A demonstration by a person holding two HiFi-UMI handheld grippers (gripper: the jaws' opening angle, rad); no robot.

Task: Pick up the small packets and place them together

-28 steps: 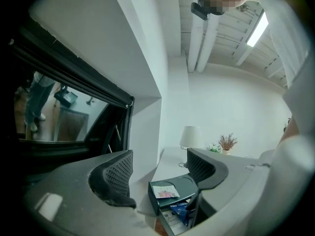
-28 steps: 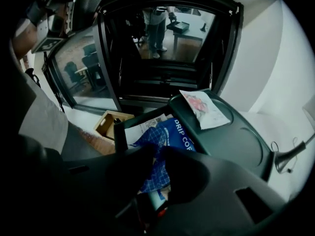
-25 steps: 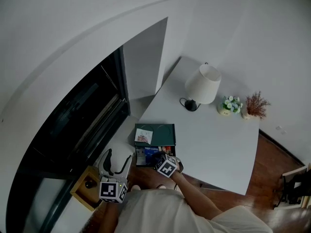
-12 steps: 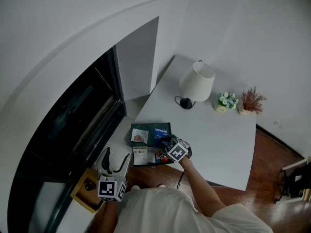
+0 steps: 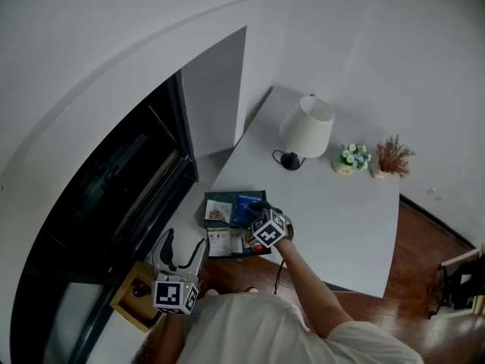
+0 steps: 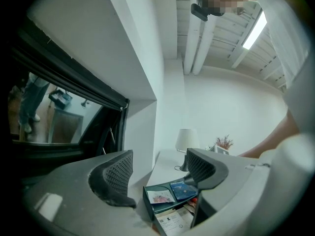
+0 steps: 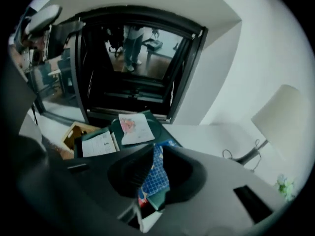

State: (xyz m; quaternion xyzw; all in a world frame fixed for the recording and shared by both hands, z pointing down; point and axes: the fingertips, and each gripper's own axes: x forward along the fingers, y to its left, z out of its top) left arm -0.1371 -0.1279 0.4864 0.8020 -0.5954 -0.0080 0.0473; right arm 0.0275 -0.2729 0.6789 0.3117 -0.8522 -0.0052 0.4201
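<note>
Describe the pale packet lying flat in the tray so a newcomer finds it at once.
On the white table, at the near corner left of the lamp, sits a dark green tray. The packet lies flat in its left part: white with a pink picture, unlike the blue packet beside it.

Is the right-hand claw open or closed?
Closed. In its own view the right claw has both jaws pinching a blue checked packet between them.
</note>
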